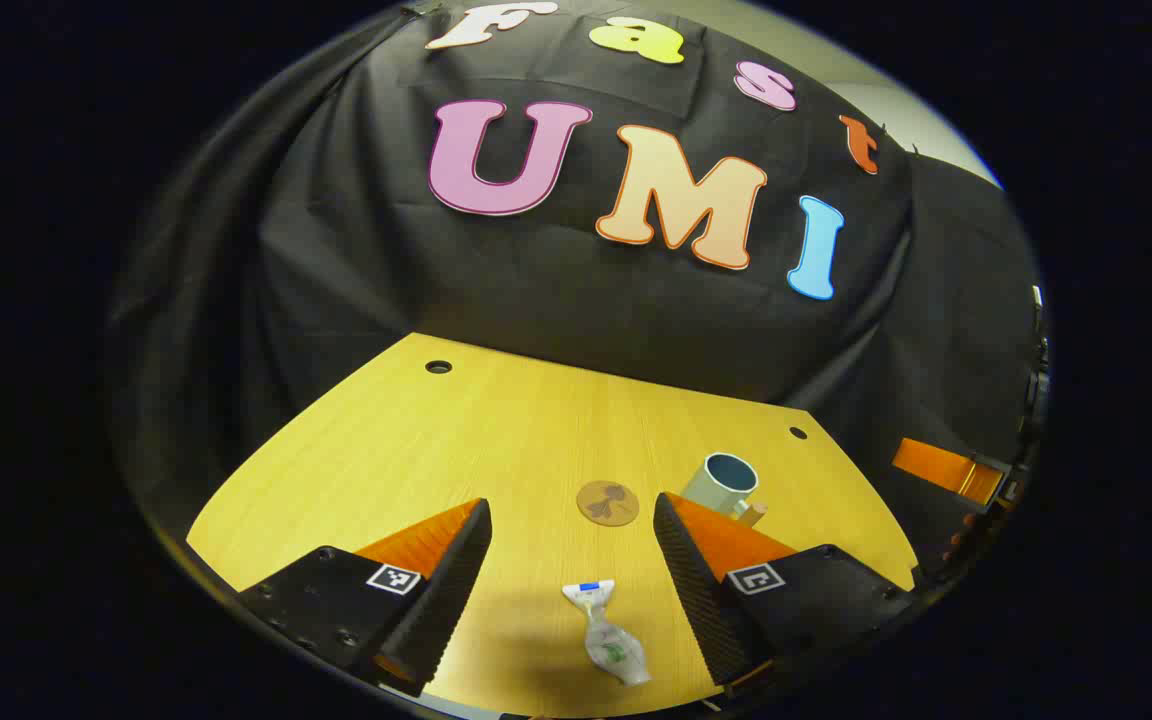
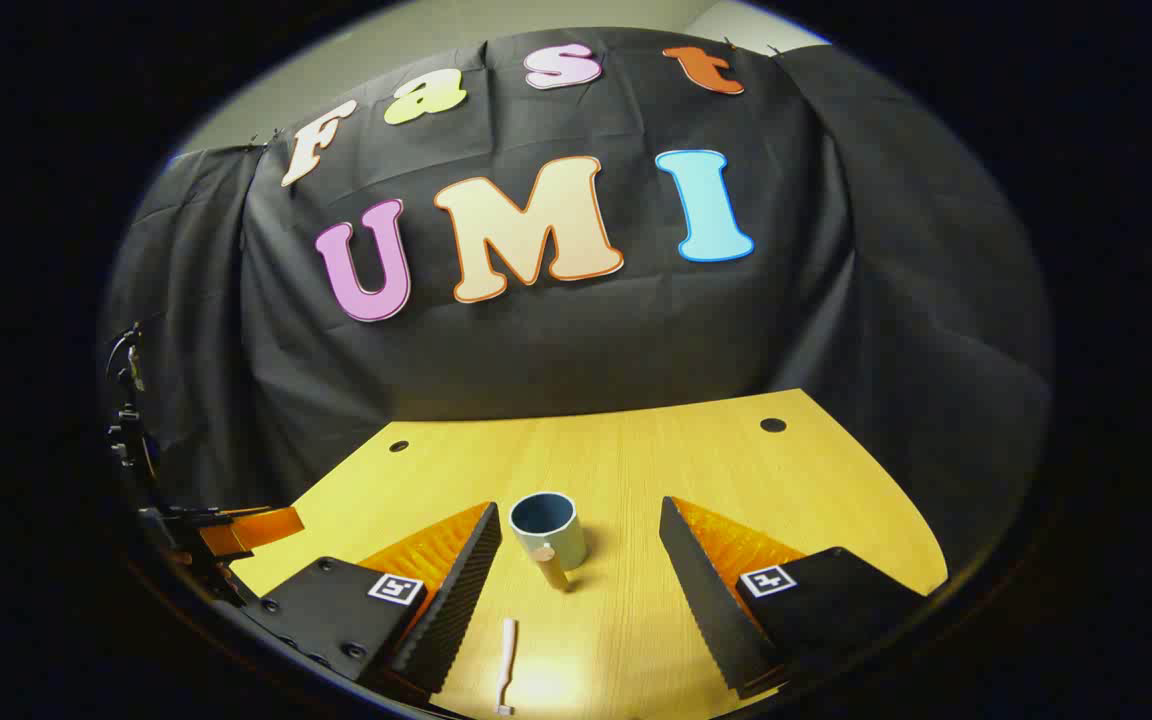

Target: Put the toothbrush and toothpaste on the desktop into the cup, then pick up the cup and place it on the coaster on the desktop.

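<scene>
Nearby, coaster (image 1: 607, 502) beside cup (image 1: 722, 482).

You find no word or number that you can read here. Your left gripper (image 1: 571, 500) and right gripper (image 2: 577, 503) each carry square black-and-white coded markers (image 1: 393, 578), without letters. The print on the near toothpaste (image 1: 608, 640) is too small to read. The coaster (image 1: 607, 502) farther off bears a dark wordless motif.
</scene>
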`<state>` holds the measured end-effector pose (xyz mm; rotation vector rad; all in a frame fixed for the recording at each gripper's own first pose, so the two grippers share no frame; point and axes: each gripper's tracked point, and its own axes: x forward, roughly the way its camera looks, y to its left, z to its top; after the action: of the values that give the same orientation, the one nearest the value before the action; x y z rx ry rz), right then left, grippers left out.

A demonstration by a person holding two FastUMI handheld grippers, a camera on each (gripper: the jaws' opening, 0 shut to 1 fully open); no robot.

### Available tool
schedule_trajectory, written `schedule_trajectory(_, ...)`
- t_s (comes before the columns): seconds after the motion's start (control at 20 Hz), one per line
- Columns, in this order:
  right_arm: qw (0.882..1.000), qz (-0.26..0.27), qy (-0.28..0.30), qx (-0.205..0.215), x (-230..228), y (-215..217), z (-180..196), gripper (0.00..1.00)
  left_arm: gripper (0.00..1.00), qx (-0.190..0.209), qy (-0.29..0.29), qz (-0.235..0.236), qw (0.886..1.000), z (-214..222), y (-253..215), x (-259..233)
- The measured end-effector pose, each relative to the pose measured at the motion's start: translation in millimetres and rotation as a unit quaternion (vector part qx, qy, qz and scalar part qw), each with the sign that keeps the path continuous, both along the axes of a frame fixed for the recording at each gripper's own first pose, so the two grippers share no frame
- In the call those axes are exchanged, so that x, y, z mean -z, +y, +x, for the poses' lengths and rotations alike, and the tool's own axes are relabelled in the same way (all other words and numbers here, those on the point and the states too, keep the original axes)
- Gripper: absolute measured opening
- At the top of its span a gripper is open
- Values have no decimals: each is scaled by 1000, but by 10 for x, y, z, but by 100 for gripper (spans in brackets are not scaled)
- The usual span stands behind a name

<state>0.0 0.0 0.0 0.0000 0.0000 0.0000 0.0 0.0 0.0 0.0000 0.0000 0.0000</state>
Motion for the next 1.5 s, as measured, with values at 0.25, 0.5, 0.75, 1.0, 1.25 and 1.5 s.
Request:
schedule_trajectory(0.25,1000,8,14,-1,21,-109,81,99,95,11,9,2,1000,109,-176,27)
schedule_trajectory(0.5,1000,9,19,14,60,-239,128,99,95,13,21,18,1000,144,-196,49)
schedule_trajectory(0.75,999,5,32,13,122,-186,163,99,95,16,28,29,999,198,-170,40)
schedule_trajectory(1.0,999,1,41,14,212,-118,189,99,95,18,30,24,999,211,-146,69)
schedule_trajectory(1.25,998,-4,63,11,329,-9,228,94,95,13,35,22,999,194,-31,102)
schedule_trajectory(1.5,994,-16,106,0,548,235,330,94,95,4,49,12,999,103,166,223)
